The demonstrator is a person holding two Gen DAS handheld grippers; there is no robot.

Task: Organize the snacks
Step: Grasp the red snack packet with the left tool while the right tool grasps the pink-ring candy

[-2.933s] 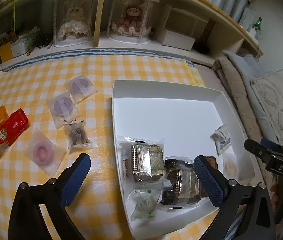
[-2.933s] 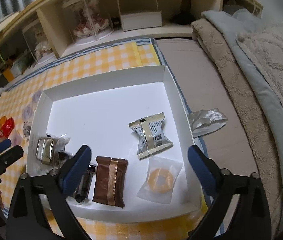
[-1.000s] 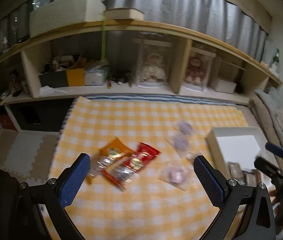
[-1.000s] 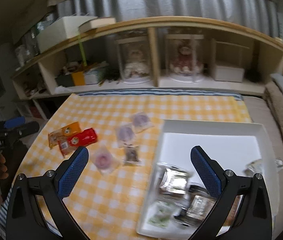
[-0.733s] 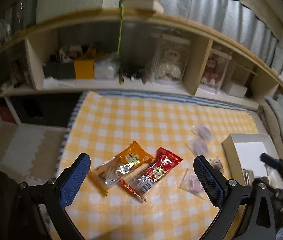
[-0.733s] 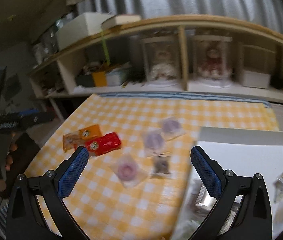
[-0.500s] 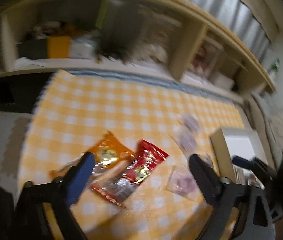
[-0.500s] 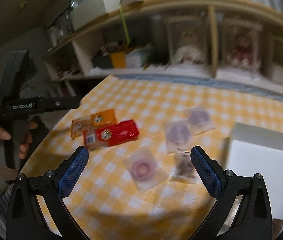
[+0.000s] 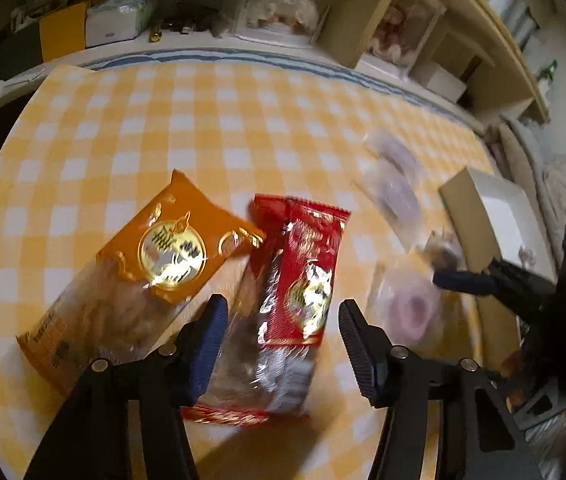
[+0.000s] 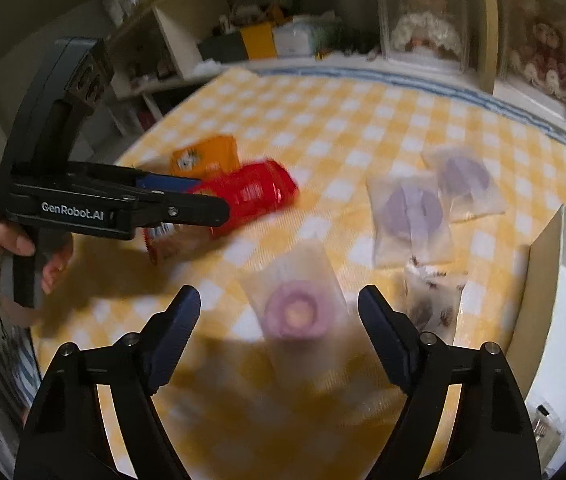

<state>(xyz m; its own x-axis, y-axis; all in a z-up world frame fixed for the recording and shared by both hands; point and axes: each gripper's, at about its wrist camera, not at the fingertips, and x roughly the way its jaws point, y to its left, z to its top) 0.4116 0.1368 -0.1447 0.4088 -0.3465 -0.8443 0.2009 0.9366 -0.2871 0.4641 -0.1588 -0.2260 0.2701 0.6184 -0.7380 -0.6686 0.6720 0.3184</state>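
Two glossy foil packets (image 9: pixel 299 280), crinkly, on checked cloth (image 9: pixel 219 120).

left wrist view: close, steeply down on the red packet (image 9: pixel 303 284)
right wrist view: close, down
shared: red packet (image 10: pixel 251 196), checked cloth (image 9: pixel 219 120)

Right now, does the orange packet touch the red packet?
Touching. In the left wrist view the orange packet overlaps the red packet's upper left edge, with no cloth between them.
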